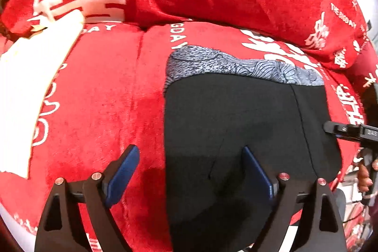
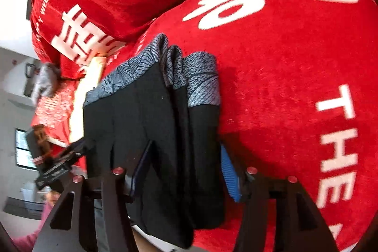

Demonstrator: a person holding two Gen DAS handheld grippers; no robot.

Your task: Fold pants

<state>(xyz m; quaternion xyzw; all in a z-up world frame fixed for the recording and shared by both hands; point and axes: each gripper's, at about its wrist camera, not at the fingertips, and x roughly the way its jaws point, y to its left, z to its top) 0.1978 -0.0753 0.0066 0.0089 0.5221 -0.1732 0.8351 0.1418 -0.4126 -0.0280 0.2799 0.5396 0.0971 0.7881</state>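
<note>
The black pants (image 1: 236,124) lie folded into a compact stack on the red blanket (image 1: 99,96), patterned grey waistband (image 1: 231,65) at the far end. My left claw (image 1: 189,171) and right claw (image 2: 184,167) both hang spread, pinching nothing (fold looks finished). Next, I judge: pull clear or smooth the stack.

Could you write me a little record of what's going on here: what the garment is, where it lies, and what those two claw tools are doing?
garment: black pants with a grey patterned band, folded into a compact stack
surface: red plush cover with white lettering
left gripper: open, one blue pad over the pants, the other over the cover
right gripper: open, astride the folded stack, not pressing it
also present: white cloth at the far left
</note>
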